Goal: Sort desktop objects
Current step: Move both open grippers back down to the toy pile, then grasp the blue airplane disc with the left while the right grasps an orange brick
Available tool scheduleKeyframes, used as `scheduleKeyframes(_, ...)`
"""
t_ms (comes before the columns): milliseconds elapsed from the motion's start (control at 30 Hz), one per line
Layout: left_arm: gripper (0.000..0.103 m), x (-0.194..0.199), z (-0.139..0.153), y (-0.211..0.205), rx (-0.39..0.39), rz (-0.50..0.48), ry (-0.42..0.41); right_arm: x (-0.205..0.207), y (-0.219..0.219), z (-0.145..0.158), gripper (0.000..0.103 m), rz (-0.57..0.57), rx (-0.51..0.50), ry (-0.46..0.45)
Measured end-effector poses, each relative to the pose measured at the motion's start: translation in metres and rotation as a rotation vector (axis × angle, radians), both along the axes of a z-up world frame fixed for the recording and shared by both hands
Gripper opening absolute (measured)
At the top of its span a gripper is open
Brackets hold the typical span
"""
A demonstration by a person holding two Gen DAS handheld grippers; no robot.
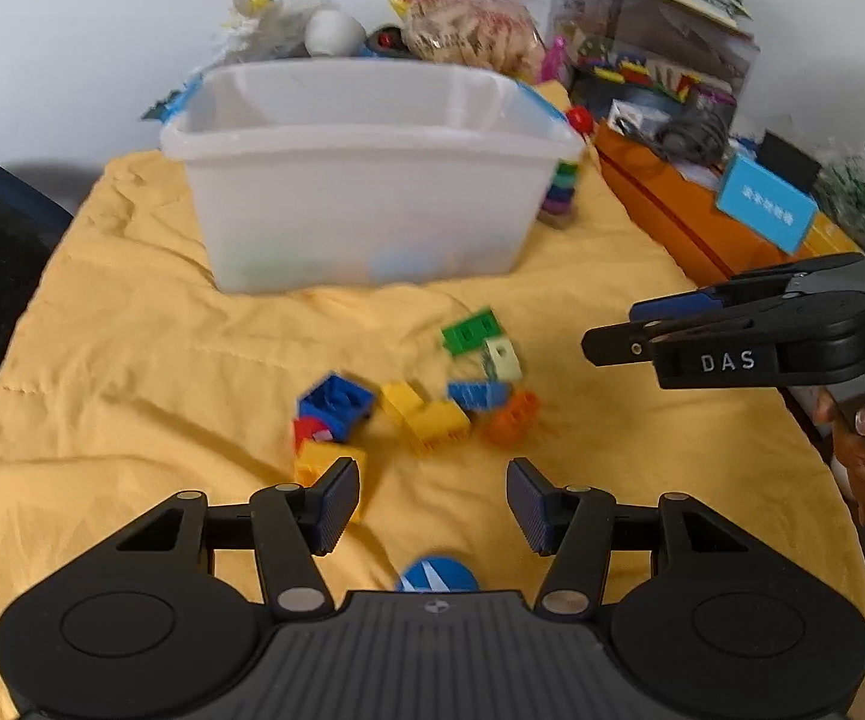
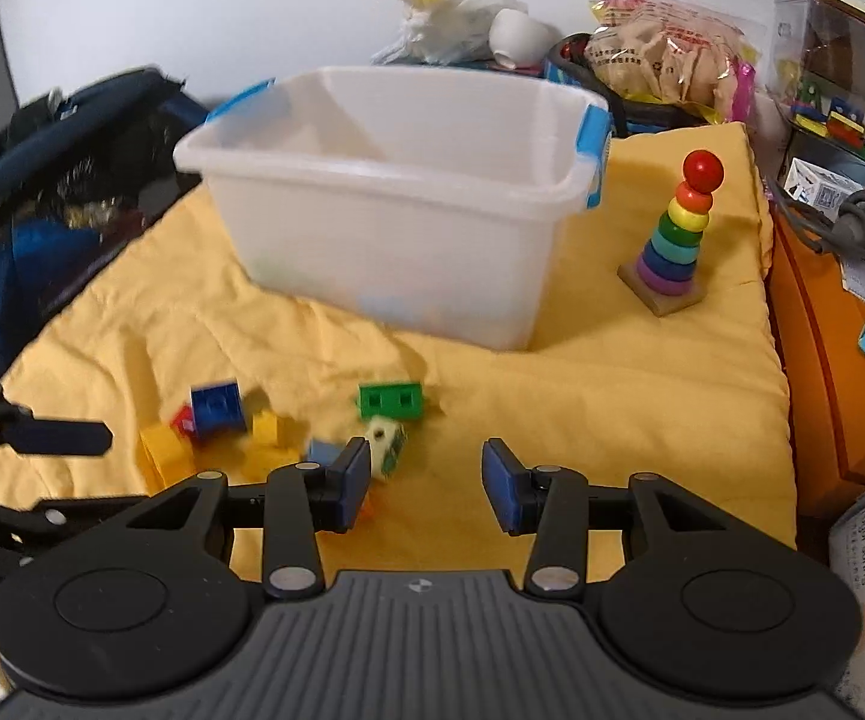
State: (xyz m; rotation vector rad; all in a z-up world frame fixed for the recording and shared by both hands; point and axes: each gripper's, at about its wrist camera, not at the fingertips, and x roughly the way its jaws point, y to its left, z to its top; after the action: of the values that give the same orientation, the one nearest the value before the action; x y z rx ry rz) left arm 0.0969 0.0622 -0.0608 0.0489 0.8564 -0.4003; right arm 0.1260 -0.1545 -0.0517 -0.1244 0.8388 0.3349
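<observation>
A pile of toy bricks lies on the yellow cloth (image 1: 132, 330): a green brick (image 1: 471, 330), a blue brick (image 1: 336, 402), yellow bricks (image 1: 432, 420), an orange brick (image 1: 513, 417) and a pale block (image 1: 501, 360). A translucent white bin (image 1: 366, 180) stands behind them. My left gripper (image 1: 432, 507) is open and empty just in front of the pile. My right gripper (image 2: 426, 486) is open and empty, right of the pile; it also shows in the left wrist view (image 1: 612, 339). A blue ball (image 1: 435, 576) lies under my left gripper.
A rainbow ring stacker (image 2: 675, 240) stands right of the bin (image 2: 396, 192). An orange box (image 1: 690, 222), books and bags of toys crowd the right and back. A dark blue bag (image 2: 42, 180) lies off the cloth's left edge.
</observation>
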Motion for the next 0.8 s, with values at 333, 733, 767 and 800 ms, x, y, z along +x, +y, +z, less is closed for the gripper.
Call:
scheduleKeyframes(333, 0.058, -0.013, -0.025, -0.003, 0.015, -0.014, 0.106, -0.018, 0.000, -0.024, 0.045, 0.031, -0.002, 0.092)
scheduleKeyframes(733, 0.058, -0.013, -0.033, 0.003, -0.001, 0.011, 0.148, -0.024, 0.003, -0.031, 0.045, 0.047, 0.000, 0.109)
scheduleKeyframes(767, 0.058, -0.012, -0.035, 0.003, -0.001, 0.013, 0.153, -0.024, 0.003, -0.032, 0.045, 0.047, -0.004, 0.113)
scheduleKeyframes(800, 0.058, -0.012, -0.036, 0.004, 0.003, 0.015, 0.158, -0.024, 0.003, -0.034, 0.045, 0.049, -0.008, 0.117)
